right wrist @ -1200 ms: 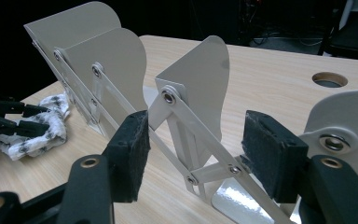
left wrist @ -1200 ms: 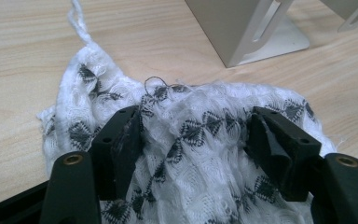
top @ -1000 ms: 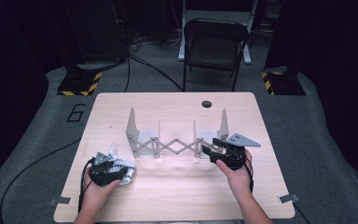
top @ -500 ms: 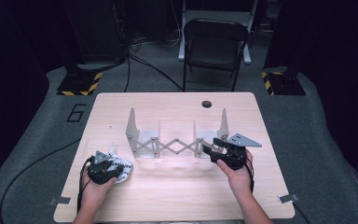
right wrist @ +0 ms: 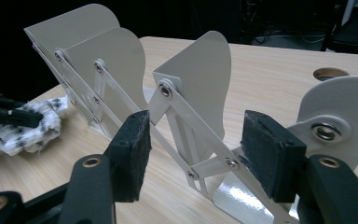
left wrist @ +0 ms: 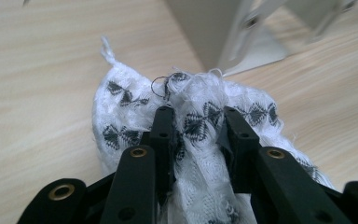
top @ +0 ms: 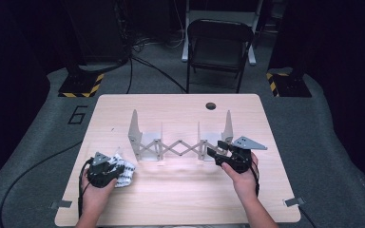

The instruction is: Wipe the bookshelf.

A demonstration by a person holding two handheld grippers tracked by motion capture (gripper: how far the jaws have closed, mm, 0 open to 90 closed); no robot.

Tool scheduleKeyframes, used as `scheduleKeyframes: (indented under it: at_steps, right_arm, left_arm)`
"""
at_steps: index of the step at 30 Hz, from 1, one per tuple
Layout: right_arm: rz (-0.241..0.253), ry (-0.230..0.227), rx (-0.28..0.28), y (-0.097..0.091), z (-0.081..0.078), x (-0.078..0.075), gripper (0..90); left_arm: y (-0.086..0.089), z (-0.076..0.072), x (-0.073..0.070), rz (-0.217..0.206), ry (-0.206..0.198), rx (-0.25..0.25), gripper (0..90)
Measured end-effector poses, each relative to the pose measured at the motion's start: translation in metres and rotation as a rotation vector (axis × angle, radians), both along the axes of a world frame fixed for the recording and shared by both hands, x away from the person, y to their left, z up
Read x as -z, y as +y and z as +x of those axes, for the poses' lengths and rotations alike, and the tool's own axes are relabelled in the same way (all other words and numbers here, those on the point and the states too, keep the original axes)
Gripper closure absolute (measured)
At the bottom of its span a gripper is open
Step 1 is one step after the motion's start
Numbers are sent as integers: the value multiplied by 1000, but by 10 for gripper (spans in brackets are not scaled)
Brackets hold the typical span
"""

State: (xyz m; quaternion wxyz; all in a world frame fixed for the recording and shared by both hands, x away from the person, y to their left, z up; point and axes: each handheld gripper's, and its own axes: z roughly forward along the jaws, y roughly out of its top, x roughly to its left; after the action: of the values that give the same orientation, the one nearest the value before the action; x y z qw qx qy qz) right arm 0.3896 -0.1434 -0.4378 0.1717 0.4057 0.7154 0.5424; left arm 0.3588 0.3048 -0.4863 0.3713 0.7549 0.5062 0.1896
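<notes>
On the wooden table point(top: 180, 190) stands a grey folding rack point(top: 179, 142) with upright plates joined by crossed bars. It sits in the middle of the table. At its right end, the right gripper point(top: 217, 153) has its jaws apart, one on each side of the rack's crossed bars, and the pads do not press on them. Near the left front of the table lies a small white cloth point(left wrist: 200, 116) with dark bow shapes. The left gripper point(left wrist: 198, 126) has just been closing its jaws, and they now pinch a fold of the cloth.
</notes>
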Motion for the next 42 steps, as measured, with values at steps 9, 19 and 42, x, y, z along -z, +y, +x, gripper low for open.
scheduleKeyframes:
  at_steps: [9,19,42]
  right_arm:
    - [0,-5,4,0,0,0,420]
    - [2,-8,2,-1,0,0,421]
    - [-7,8,-7,1,2,4,421]
  left_arm:
    - [-30,-6,-47,-57,-149,41,686]
    - [-49,0,-60,-76,-233,-9,688]
    - [-69,13,-26,-62,-152,6,698]
